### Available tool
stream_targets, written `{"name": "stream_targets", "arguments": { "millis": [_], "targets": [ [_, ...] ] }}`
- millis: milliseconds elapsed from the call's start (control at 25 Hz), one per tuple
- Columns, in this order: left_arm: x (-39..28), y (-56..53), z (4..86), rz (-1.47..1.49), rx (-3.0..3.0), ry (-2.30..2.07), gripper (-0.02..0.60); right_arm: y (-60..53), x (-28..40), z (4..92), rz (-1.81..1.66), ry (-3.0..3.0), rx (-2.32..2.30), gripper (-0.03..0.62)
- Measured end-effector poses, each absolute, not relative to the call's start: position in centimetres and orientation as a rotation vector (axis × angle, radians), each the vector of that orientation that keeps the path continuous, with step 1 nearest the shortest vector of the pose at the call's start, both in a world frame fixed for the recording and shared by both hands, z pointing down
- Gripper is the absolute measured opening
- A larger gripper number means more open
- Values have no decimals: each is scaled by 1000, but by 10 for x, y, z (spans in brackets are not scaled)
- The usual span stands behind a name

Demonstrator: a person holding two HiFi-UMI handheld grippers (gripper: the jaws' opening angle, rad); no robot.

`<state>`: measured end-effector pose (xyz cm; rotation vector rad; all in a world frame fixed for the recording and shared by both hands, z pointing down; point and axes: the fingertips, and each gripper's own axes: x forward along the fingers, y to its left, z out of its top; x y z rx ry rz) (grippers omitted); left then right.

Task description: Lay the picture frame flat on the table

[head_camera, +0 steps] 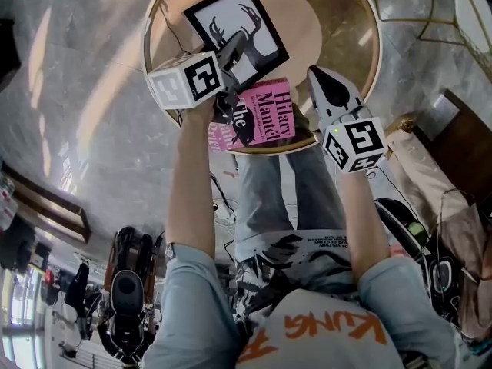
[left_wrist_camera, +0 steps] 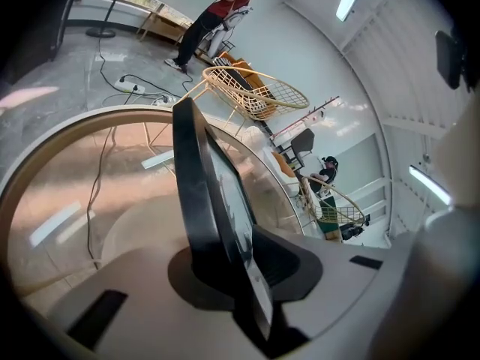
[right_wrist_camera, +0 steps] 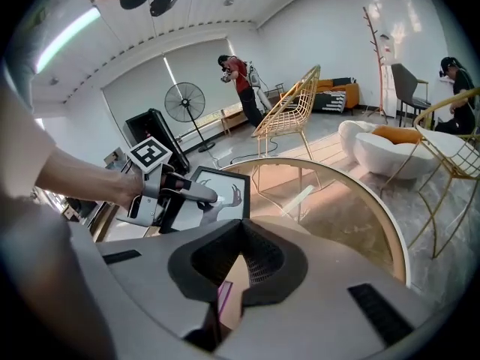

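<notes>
Light blue short sleeves (head_camera: 188,306), a top (head_camera: 323,330) with orange lettering, grey trousers (head_camera: 265,198), a wristwatch (head_camera: 170,250). Left tongs (head_camera: 240,46) and right tongs (head_camera: 321,77): pale grey, each bearing a white cube (head_camera: 188,81) with black square markers.

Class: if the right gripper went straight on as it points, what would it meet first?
Most likely the pink book, at its right edge, or the round table beside it: the right gripper sees both straight ahead between its jaws. Depth is unclear.
</notes>
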<state>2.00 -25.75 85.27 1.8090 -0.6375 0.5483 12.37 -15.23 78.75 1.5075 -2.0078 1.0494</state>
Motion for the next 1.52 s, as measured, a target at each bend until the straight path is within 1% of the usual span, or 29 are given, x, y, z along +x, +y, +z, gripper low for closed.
{"name": "stream_targets", "arguments": {
  "millis": [80, 320, 440, 800, 1000, 1280, 1440, 1520],
  "targets": [
    [13, -259, 854, 570, 1799, -655, 115, -155, 119, 786, 1043, -2011, 1489, -3],
    [4, -254, 862, 680, 1820, -683, 254, -155, 113, 787, 1051, -2023, 1467, -3],
    [-1, -255, 864, 640, 1814, -717, 277, -153, 110, 792, 1028, -2024, 1437, -3],
    [-27, -250, 868, 655, 1756, -799, 282, -153, 103, 793, 997, -2033, 1396, -3],
    [-45, -246, 872, 627, 1705, -900, 291, -153, 105, 792, 993, -2030, 1400, -3],
    [-53, -243, 858, 534, 1710, -962, 286, -150, 99, 788, 975, -2043, 1402, -3],
    [-52, -234, 841, 520, 1755, -1003, 224, -148, 95, 780, 972, -2061, 1399, -3],
    [-51, -227, 833, 499, 1765, -1017, 165, -147, 95, 777, 960, -2069, 1390, -3]
  ]
}}
